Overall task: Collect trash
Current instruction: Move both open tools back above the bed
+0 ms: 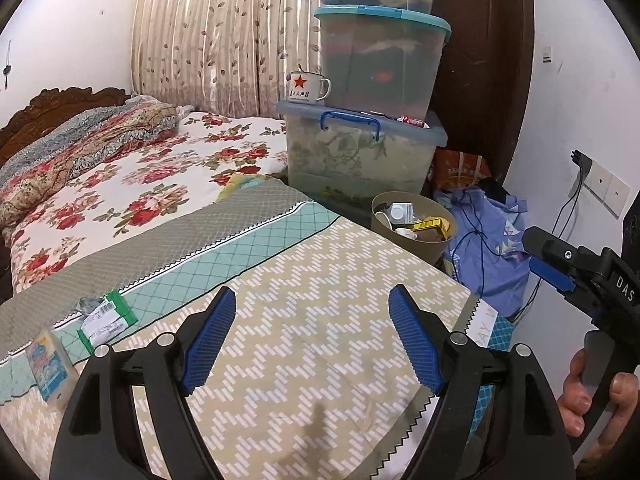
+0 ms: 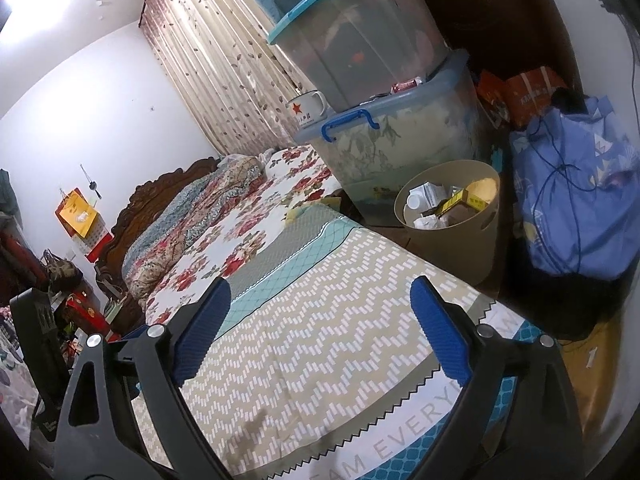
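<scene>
My left gripper (image 1: 311,300) is open over the zigzag-patterned quilt (image 1: 320,340), with nothing between its blue pads. To its left on the quilt lie a green-and-white wrapper (image 1: 107,320) and a clear packet with a blue label (image 1: 49,364). Beyond the bed's corner stands a tan waste bin (image 1: 414,226) holding boxes and crumpled paper. My right gripper (image 2: 320,292) is also open and empty above the same quilt (image 2: 328,340), with the bin (image 2: 450,216) ahead and to the right. Seen from the left wrist, the right gripper (image 1: 540,258) is at the right edge, held by a hand (image 1: 588,396).
Stacked clear storage boxes (image 1: 372,92) with an enamel mug (image 1: 306,86) stand behind the bin. A blue cloth bag (image 2: 580,196) and cables lie by the wall on the right. A floral bedspread (image 1: 132,184) and a folded blanket cover the far bed.
</scene>
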Action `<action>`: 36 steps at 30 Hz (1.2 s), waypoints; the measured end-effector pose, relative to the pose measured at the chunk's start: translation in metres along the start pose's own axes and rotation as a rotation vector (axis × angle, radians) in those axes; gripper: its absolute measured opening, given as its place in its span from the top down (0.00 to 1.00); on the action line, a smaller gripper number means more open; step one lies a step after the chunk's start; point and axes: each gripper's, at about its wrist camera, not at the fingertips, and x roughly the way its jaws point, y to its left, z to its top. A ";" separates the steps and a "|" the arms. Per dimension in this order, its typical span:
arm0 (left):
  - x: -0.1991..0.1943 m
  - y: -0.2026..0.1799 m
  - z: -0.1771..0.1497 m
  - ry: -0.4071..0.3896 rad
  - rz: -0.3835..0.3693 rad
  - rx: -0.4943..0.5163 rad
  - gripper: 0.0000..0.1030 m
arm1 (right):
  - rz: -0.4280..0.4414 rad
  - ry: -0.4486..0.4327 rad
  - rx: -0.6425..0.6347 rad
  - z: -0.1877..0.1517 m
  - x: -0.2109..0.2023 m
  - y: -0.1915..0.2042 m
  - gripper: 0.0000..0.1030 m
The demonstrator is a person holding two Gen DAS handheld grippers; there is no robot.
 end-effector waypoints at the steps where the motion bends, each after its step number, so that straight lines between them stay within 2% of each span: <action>1: 0.000 -0.001 0.000 0.000 -0.001 0.001 0.27 | 0.000 0.001 0.000 0.000 0.000 0.000 0.12; 7: 0.000 -0.002 0.000 -0.003 0.000 0.007 0.26 | -0.006 -0.005 0.005 0.000 -0.002 0.000 0.11; 10: -0.001 -0.002 0.000 -0.009 0.018 0.009 0.21 | -0.011 -0.006 0.007 0.000 -0.003 -0.001 0.10; 36: 0.000 0.009 -0.009 0.010 0.039 0.003 0.20 | -0.011 0.011 -0.003 -0.007 0.002 0.009 0.08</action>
